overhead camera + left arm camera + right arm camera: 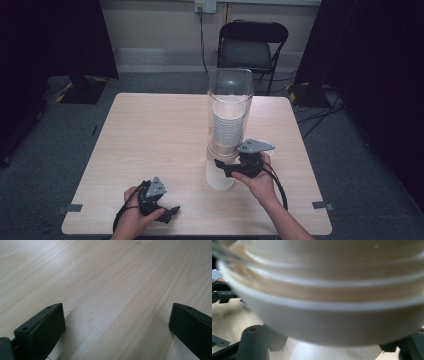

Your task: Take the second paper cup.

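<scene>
In the high view we see a light wooden bench [160, 135] across the middle of the frame. Right of centre stands a tall clear plastic tube [230, 95] holding a stack of white paper cups [229, 125], and one white cup [220, 175] hangs out below the tube's lower end, down to the benchtop. The right claw [223, 167] sits at lower centre-right, held by the person's right hand [257, 180], with its jaws at that lowest cup. The left claw [170, 212] lies low at the lower left of the frame, in the left hand [132, 220], well apart from the tube. A black folding chair [252, 42] stands behind the bench at the top of the frame.

In the left gripper view we see the two black jaws rising from the bottom corners, spread wide with bare pale wood between them.

In the right gripper view the blurred rims of the stacked cups fill the upper frame, and the lowest cup's white wall runs down the middle between the two jaws at the bottom corners. We cannot tell whether they press on it or stand just off it.
</scene>
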Demonstrator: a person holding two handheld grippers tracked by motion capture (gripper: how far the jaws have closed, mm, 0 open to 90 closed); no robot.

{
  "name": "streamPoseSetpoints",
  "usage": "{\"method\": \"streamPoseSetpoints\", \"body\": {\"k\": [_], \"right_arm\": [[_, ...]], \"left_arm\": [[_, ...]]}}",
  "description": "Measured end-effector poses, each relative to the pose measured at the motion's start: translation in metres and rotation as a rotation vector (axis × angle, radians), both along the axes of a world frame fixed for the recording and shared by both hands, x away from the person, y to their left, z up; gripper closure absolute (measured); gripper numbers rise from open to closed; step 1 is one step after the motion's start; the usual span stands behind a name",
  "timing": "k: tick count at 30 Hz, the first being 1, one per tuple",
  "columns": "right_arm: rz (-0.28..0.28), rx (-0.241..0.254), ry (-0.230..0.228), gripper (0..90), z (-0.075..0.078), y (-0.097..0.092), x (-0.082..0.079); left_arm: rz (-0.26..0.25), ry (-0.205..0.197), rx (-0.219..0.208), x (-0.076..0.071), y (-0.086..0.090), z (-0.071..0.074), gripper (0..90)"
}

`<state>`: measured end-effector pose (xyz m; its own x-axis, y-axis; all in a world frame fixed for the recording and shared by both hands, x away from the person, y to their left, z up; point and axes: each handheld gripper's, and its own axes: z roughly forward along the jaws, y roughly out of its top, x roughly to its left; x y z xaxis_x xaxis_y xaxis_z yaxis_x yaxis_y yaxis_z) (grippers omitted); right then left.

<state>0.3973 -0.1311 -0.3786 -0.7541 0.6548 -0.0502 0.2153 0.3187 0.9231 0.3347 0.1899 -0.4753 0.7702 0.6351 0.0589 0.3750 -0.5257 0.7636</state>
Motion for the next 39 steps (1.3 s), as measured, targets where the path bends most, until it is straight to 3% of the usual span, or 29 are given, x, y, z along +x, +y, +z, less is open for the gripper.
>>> {"method": "streamPoseSetpoints", "body": {"k": [3, 12, 20, 33, 35, 36, 38, 39], "right_arm": [[-0.007, 0.028, -0.019, 33.9, -0.001, 0.001, 0.002], [-0.007, 0.025, -0.054, 35.4, -0.003, 0.002, 0.002], [-0.001, 0.015, -0.052, 36.7, -0.004, 0.001, 0.002], [-0.016, 0.044, -0.085, 37.3, -0.012, 0.001, -0.001], [-0.007, 0.021, -0.051, 37.5, -0.016, 0.002, 0.0], [-0.016, -0.011, -0.058, 37.9, -0.019, 0.0, 0.0], [-0.03, -0.132, 0.065, 37.9, -0.043, -0.004, 0.004], [-0.034, -0.19, 0.087, 37.8, -0.06, -0.008, 0.004]], "left_arm": [[-0.001, 0.0, 0.001, 0.0, 0.0, 0.0, 0.0], [0.0, 0.0, 0.0, 0.0, 0.0, 0.0, 0.0], [0.0, 0.0, 0.0, 0.0, 0.0, 0.0, 0.0], [-0.001, -0.005, 0.003, 0.0, 0.0, 0.0, 0.0], [-0.001, -0.006, 0.003, 0.0, 0.0, 0.0, 0.0], [-0.001, -0.005, 0.003, 0.0, 0.0, 0.0, 0.0], [-0.001, -0.006, 0.004, 0.0, 0.0, 0.0, 0.0], [0.0, -0.006, 0.003, 0.0, 0.0, 0.0, 0.0]]}}
